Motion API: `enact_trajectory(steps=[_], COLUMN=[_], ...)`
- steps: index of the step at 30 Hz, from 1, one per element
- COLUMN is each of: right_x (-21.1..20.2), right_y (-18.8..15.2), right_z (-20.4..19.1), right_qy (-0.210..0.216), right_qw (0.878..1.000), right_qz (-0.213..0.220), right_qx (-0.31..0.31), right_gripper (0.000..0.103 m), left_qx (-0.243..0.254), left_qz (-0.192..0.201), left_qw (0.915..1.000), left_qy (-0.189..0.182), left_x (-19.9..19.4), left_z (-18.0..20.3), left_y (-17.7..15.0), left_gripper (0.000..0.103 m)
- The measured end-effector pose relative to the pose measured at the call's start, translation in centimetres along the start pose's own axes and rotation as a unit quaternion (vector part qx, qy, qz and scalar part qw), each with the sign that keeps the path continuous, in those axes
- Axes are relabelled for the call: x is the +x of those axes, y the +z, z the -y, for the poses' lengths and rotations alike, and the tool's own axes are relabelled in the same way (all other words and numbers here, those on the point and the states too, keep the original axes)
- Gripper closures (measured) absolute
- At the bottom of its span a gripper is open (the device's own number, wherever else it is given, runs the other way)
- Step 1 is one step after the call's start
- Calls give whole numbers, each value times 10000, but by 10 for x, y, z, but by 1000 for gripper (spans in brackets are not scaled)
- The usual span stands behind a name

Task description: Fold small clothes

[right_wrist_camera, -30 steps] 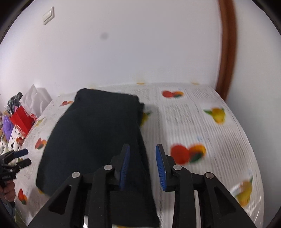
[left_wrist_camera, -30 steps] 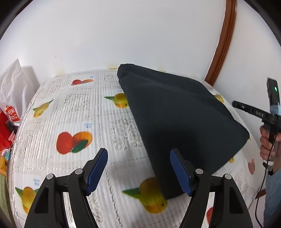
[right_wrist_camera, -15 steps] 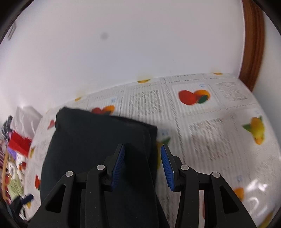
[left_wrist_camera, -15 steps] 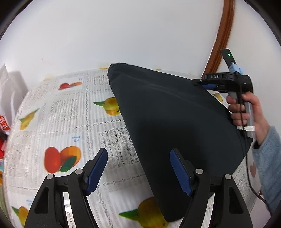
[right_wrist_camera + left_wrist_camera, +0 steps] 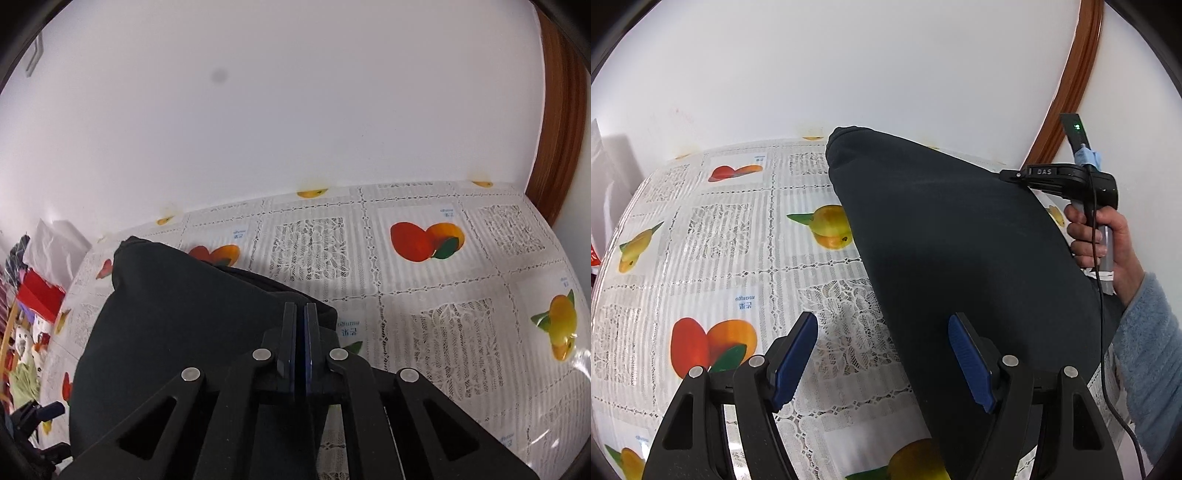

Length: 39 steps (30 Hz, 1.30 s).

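- Your tablecloth [image 5: 713, 266], printed with fruit and lace squares, carries the dark garment [image 5: 960, 258], which lies folded across the middle and right of the table, its gathered end toward the far wall.
- Your right gripper [image 5: 300, 314] has swung in from the near right edge to the garment's far right corner; its jaws have just been closing and are now clenched together, apparently with the fabric's corner edge pinched between them.
- Your left gripper [image 5: 882, 354] hangs released over the near left edge, jaws wide, the right pad [image 5: 971, 362] above cloth, the left pad [image 5: 796, 356] above bare tablecloth.
- One corner looks secured; you probably need the left pinch before the next fold can lift.
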State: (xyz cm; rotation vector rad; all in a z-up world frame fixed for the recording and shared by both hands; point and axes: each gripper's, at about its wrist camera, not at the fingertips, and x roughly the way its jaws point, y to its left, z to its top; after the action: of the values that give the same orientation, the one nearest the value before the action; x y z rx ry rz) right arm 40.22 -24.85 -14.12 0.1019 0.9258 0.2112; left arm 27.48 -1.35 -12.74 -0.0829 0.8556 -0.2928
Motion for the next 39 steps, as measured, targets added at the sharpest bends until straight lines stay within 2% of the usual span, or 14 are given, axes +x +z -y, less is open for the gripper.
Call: enact_trajectory(steps=[5,7,10,17,22,24,26,27,28,29,31,32,35,39], right_x=[-26,-43,-70,-116,-117,-111,-101,-96,-93,-98,-121,-124,-117,-124], right_y=[-11,-22,-46,-101,-120,-124,-126,-127,-127,-127,-127,-126,-126,-131], right_z=[7,10,14,25,17,11,9,9,9,11,19,22,27,22], right_qy=[42,33,-289,-175,377,382,211,202,262,280,383,493,487,-100], right_qw=[9999,9999,9995,9997,9993,9993,9998,9998,9996,9996,9969,9957,9966,9981], right_qz=[-115,-95,33,-1,-52,-32,-46,-66,-87,45,684,760,514,576], right_qx=[27,4,-129,-176,69,37,14,54,35,16,97,177,428,209], right_gripper=[89,78,68,62,61,61,65,97,101,101,100,100,100,100], left_qx=[-32,-37,-53,-92,-137,-110,-93,-88,-90,-101,-129,-143,-160,-101], left_qz=[-57,-63,-85,-56,-12,13,33,28,23,16,14,2,-62,-95], left_qw=[10000,10000,9999,9999,9998,9998,9998,9999,9999,9999,9999,9998,9998,9998], left_qy=[31,56,56,-23,-142,-154,-146,-125,-108,-90,-100,-111,-114,-138], left_x=[-3,-5,-11,-29,-37,-42,-45,-46,-47,-49,-52,-53,-52,-53], left_z=[-2,-2,-3,-4,5,9,10,11,10,10,8,7,9,15], left_y=[-5,-8,-14,-30,-39,-41,-43,-44,-45,-47,-51,-54,-59,-67], left_gripper=[32,32,32,32,32,32,32,32,32,32,32,32,32,32])
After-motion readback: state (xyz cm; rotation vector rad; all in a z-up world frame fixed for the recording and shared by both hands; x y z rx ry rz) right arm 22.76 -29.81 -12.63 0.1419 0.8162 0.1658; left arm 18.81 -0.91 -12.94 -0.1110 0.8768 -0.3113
